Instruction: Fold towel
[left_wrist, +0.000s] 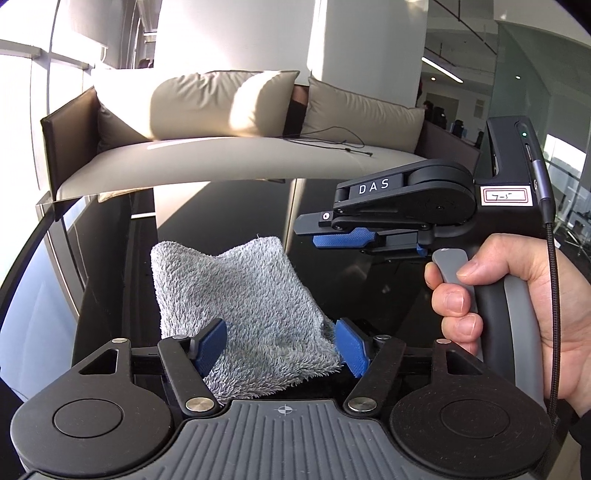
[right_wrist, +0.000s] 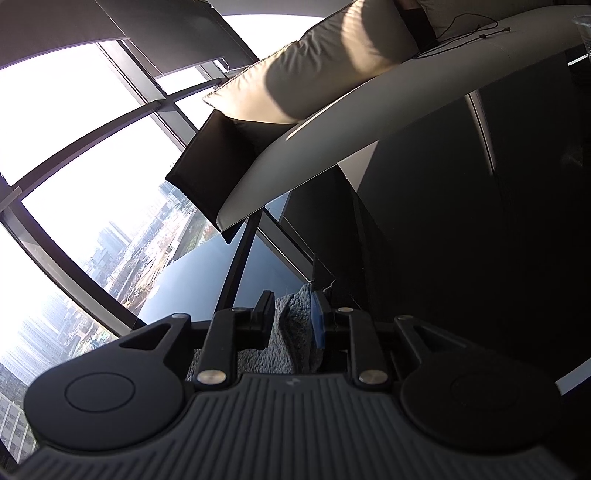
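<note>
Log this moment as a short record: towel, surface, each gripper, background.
towel: grey fluffy towel, folded small, lying on the table
surface: dark glossy table
left gripper: left gripper open, blue pads either side of the towel's near end, not pressing
right gripper: right gripper partly open, towel between its fingers, grip unclear
background: sofa with beige cushions, cable on the seat

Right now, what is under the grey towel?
The towel lies folded on a glossy black tabletop, between the left gripper's spread pads. Anything beneath or inside its folds is hidden.
</note>
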